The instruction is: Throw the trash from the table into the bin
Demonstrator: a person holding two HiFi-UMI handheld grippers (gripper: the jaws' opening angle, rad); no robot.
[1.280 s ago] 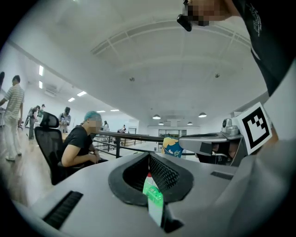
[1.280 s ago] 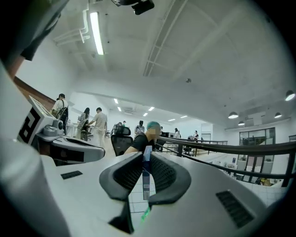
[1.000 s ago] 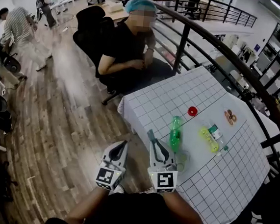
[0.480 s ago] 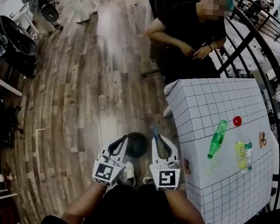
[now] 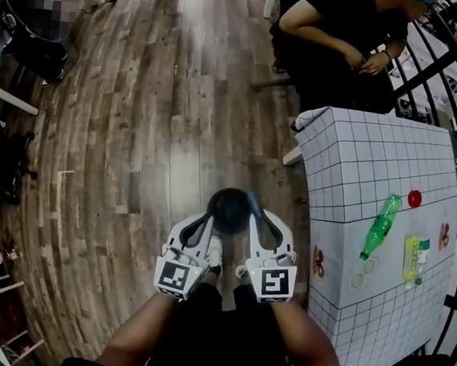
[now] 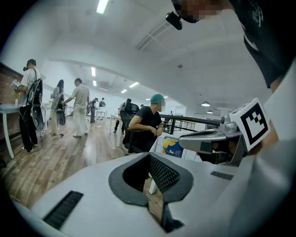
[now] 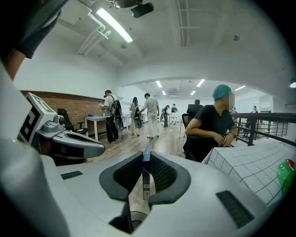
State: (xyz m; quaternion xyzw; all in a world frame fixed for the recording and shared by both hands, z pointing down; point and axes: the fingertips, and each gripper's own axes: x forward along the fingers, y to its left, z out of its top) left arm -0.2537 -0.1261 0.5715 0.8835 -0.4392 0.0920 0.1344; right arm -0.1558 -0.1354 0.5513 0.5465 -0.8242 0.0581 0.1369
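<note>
The right tool is clamped on one thin blue packet, held on edge at the rim of the one black bin on the floor. The left tool beside it is closed and empty. On the tabletop, well apart from the bin, lie one green bottle near the left edge, and one red cap and one yellow-green item further in.

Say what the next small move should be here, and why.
Probably ease the right gripper slightly left, over the middle of the dark bin, before letting go: its jaws pinch a thin blue packet whose tip sits at the bin's right rim in the head view.
</note>
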